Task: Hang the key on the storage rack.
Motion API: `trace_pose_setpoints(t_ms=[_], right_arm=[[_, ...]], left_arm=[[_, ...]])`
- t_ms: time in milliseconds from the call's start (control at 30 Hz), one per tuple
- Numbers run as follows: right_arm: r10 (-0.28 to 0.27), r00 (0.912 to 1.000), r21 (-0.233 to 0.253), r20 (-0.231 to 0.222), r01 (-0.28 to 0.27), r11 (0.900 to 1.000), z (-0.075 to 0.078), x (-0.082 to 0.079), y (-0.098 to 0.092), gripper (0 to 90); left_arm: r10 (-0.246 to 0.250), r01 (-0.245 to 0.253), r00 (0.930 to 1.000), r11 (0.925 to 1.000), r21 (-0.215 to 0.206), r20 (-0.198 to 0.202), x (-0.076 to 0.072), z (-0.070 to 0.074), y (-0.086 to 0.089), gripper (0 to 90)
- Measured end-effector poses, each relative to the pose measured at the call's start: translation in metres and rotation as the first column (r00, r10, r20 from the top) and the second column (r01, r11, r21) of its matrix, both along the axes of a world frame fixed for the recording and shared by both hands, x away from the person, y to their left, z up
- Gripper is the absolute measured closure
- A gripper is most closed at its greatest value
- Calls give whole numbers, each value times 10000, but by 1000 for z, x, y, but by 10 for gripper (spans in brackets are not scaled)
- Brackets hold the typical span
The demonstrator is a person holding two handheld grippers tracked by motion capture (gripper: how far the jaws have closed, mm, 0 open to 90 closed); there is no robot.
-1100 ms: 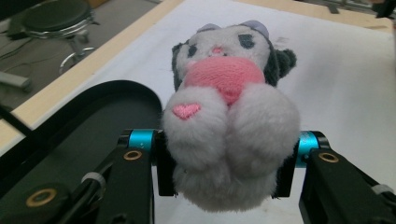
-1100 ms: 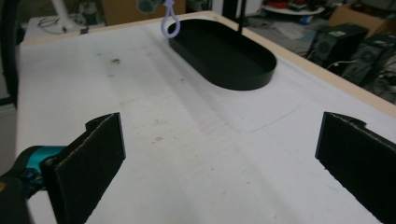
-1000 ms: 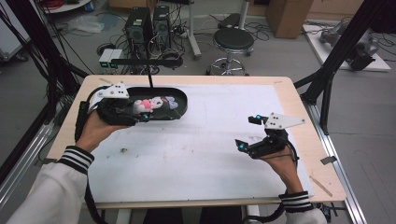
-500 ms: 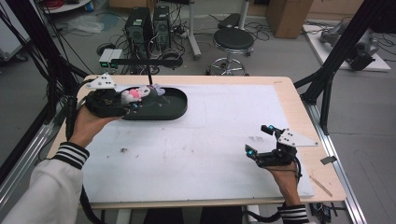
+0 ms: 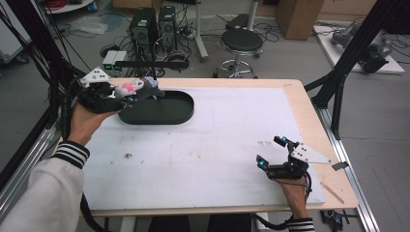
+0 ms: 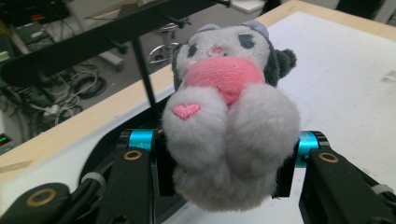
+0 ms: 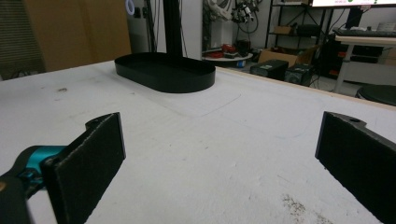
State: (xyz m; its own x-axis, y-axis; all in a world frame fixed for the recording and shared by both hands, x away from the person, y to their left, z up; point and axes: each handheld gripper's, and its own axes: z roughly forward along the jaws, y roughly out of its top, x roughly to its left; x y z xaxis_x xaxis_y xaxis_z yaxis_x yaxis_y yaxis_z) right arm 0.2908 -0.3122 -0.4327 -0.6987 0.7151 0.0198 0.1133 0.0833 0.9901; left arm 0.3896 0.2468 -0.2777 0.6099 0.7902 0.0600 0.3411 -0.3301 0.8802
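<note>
Your left gripper (image 5: 126, 98) is clamped on the plush toy (image 5: 135, 89), its two black jaws pressing into the soft grey lower body from either side, as the left gripper view shows (image 6: 224, 161). You hold the toy (image 6: 229, 116) in the air over the left end of the black oval tray (image 5: 162, 110), near the back left corner of the worktop (image 5: 212, 145). In the left gripper view the toy's long axis runs away from the gripper, feet nearest the camera and head farthest, with its face and pink belly turned upward. In the high view that axis points roughly to the right, along the tray's length, with the head toward the tray's middle.

Your right gripper (image 5: 271, 151) is empty, jaws spread wide apart, and sits low over the worktop near the front right corner, well apart from the tray. Its own view looks across the white surface toward the tray (image 7: 166, 72).

Compared with half a second ago, the toy sits higher and the left gripper has shifted slightly rightward over the tray's end; the tray has not moved. The right gripper has barely shifted.
</note>
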Motion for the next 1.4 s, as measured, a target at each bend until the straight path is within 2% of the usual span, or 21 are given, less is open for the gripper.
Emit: trace_pose_setpoints(t_ms=[267, 600, 767, 1000, 1333, 1400], right_arm=[[-159, 9998, 139, 94, 158, 9998, -14, -1, -4, 5], [-377, 9988, 309, 302, 368, 9988, -17, -3, -7, 5], [-412, 9984, 388, 393, 397, 9985, -17, -4, -8, 5], [-456, 9979, 443, 450, 436, 9981, -18, -5, -8, 5], [-476, 9968, 411, 643, 450, 9981, -18, -5, -8, 5], [-485, 9975, 456, 515, 461, 9979, -18, -6, -8, 5]], left_arm=[[755, -755, 9971, 9971, 112, 23, 13, 8, 7, 561], [1487, -1485, 9888, 9887, 216, -82, 23, 14, 14, 561], [1829, -1828, 9831, 9831, 106, -52, 27, 16, 17, 561], [2100, -2100, 9777, 9777, -44, 61, 31, 20, 16, 561], [2375, -2376, 9713, 9714, 55, 118, 41, 26, 11, 561], [2360, -2361, 9717, 9717, 86, 115, 43, 26, 10, 561]])
